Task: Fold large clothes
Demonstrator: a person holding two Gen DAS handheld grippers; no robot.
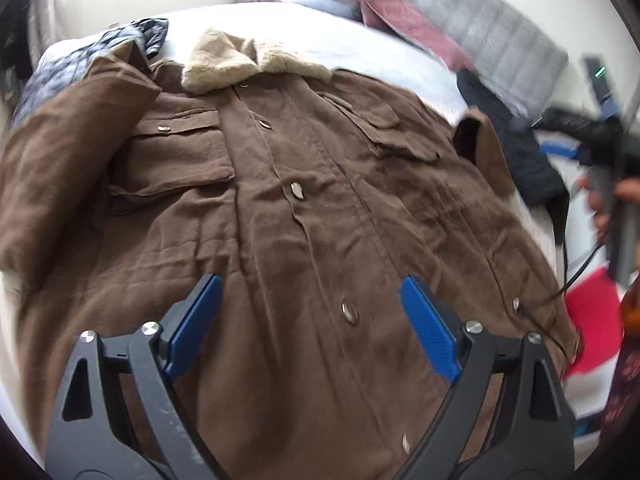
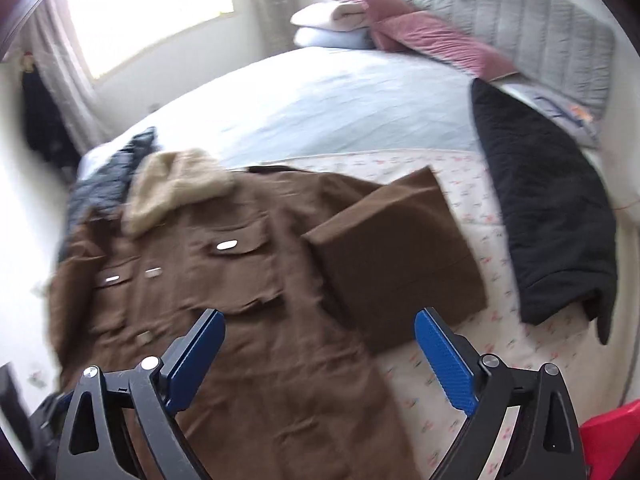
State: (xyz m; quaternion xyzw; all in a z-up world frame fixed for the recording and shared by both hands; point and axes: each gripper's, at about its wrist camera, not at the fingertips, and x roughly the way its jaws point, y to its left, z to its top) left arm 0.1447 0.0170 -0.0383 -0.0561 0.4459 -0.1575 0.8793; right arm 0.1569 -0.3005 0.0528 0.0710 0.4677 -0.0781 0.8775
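Brown button-front jacket with cream fleece collar (image 1: 280,208) lies front-up, spread flat on bed (image 2: 320,96). Left claw (image 1: 312,320) and right claw (image 2: 320,354) both wide open, empty, above lower front. We judge sleeves next: we pinch cuff edge, fold across chest, smooth creases.

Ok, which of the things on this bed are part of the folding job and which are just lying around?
Part of the job:
brown jacket, spread front-up, snaps closed
its right sleeve, folded inward
left gripper and right gripper, both open, empty

Just lying about:
black quilted garment
grey-blue garment
pillows
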